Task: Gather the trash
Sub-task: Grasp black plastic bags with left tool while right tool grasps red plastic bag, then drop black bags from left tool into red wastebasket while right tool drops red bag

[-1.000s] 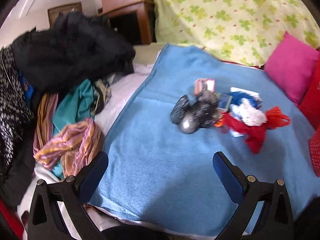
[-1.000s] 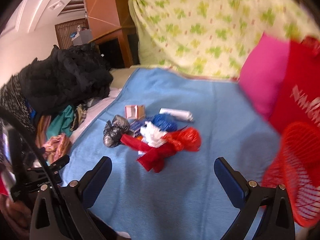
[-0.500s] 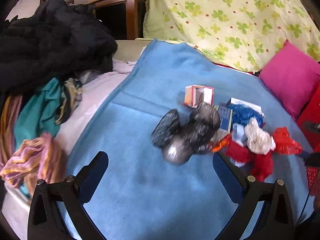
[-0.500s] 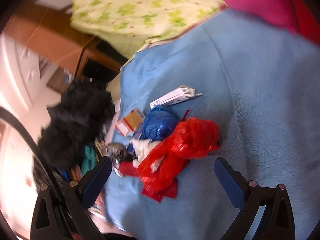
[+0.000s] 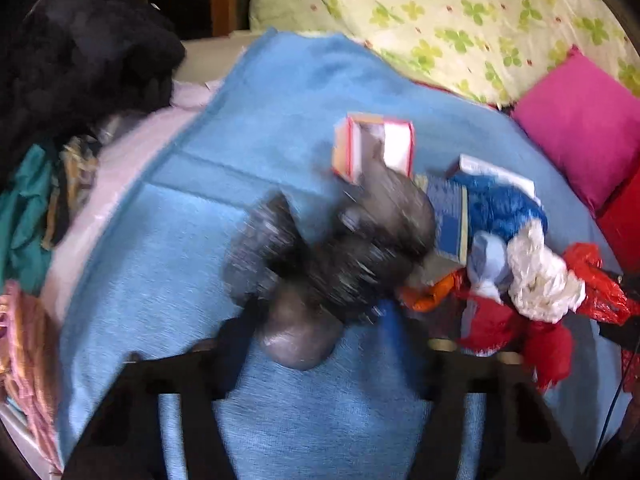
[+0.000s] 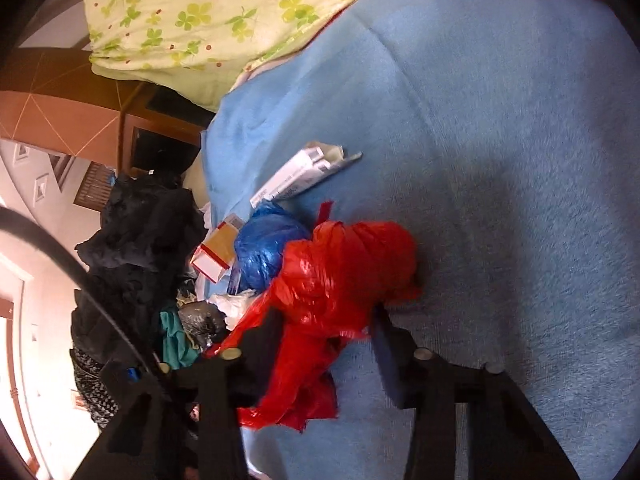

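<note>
A heap of trash lies on the blue blanket (image 5: 168,264). Seen from the left wrist, a crumpled black plastic bag (image 5: 352,256) fills the middle, and its grey lump sits between the fingers of my left gripper (image 5: 320,336). Those jaws are closing, with a small gap still showing on the right side. Behind it lie a small red-and-white carton (image 5: 376,148), a blue bag (image 5: 500,204) and a white bag (image 5: 540,280). In the right wrist view my right gripper (image 6: 320,336) is closing on the red plastic bag (image 6: 340,264), with both pads against it.
A flat white carton (image 6: 304,172) lies beyond the red bag. Dark clothes (image 5: 80,52) and coloured cloths (image 5: 24,208) are piled along the blanket's left side. A green-flowered quilt (image 5: 460,12) and a pink pillow (image 5: 580,124) stand at the back. Bare blanket (image 6: 520,160) stretches to the right.
Both grippers have come down onto the heap and their jaws have narrowed, the left around the black bag, the right onto the red bag. The right view has rolled sideways.
</note>
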`<state>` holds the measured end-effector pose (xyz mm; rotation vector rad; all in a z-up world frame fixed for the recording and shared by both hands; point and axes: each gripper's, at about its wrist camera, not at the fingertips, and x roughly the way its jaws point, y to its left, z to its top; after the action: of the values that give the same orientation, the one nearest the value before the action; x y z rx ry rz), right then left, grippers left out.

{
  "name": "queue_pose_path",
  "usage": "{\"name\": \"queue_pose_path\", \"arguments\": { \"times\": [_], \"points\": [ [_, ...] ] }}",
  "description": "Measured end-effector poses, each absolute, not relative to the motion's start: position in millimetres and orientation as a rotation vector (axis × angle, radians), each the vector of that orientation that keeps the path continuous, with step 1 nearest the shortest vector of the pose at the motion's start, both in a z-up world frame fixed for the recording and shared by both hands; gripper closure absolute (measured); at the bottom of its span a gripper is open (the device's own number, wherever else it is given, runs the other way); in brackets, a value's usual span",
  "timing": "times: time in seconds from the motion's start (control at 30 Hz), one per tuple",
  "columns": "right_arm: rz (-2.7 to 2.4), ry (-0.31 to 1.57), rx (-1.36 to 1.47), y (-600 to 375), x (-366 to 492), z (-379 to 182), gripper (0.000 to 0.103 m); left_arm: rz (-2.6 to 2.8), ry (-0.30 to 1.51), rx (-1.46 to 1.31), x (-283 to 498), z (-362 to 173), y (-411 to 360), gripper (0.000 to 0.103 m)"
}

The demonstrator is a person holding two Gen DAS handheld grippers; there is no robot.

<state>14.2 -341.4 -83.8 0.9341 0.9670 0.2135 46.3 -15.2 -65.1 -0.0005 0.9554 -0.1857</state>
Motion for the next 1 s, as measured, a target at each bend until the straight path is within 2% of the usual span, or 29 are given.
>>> {"name": "queue_pose_path", "arguments": {
  "times": [0.07,0.13,0.23,0.63,1.0],
  "points": [
    [0.209,0.957,0.909,-340.7,11.9,-80.4,0.064,-0.182,0.934,0.026,43.1,-64.6,-18.0,0.057],
    [0.186,0.922,0.833,-337.6,7.7,-69.2,0.064,-0.191,0.914,0.031,39.5,-61.4,-20.0,0.074],
    [0.178,0.879,0.76,-335.8,0.3,-53.0,0.065,-0.201,0.876,-0.004,30.7,-54.3,-14.8,0.077],
    [0.214,0.608,0.482,-323.2,-49.8,25.0,0.065,-0.264,0.69,0.01,-37.3,-12.4,-17.6,0.079],
    [0.176,0.351,0.415,-361.3,-130.4,83.8,0.065,-0.513,0.495,0.117,-108.5,71.6,-98.7,0.079]
  ]
}}
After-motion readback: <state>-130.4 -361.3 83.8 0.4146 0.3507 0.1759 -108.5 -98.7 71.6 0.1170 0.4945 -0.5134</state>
